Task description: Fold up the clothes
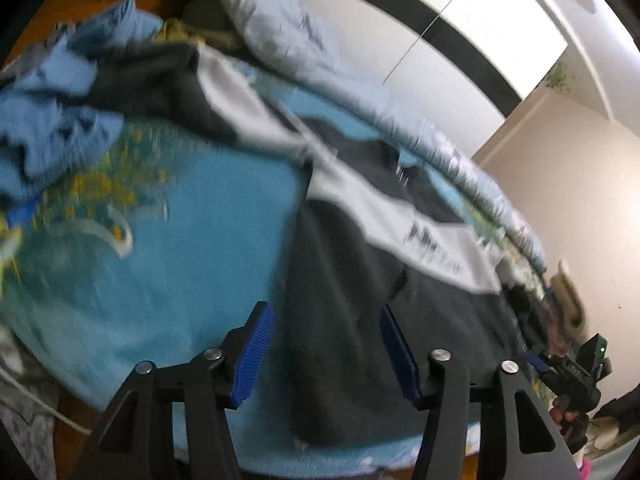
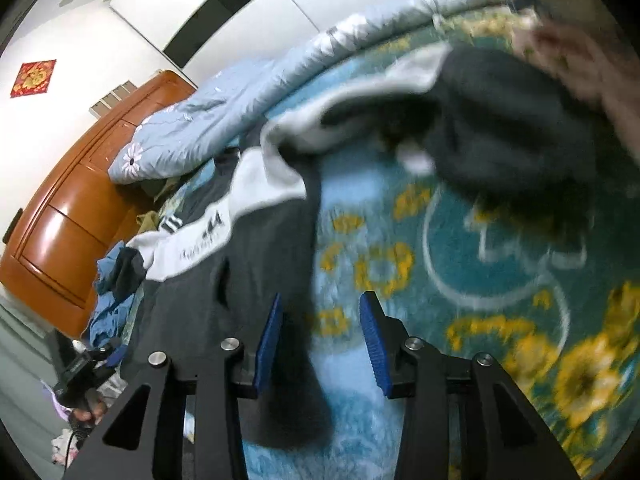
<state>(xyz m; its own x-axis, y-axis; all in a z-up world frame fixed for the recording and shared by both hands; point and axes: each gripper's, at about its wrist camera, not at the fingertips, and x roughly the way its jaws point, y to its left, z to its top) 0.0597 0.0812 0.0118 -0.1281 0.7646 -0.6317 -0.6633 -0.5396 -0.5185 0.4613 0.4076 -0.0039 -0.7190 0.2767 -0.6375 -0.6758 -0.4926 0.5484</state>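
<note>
Jacket (image 1: 360, 320), dark with a white band, lies spread on the bed's blue blanket (image 1: 180, 280), its hem at the near edge. Both grippers, left (image 1: 326, 354) and right (image 2: 320, 344), hover over that hem with fingers wide apart and empty, probably lining up for a fold. Blue clothes (image 1: 52, 120) are heaped toward the headboard (image 2: 72, 208); a quilt (image 1: 280, 28) runs along the far edge.
</note>
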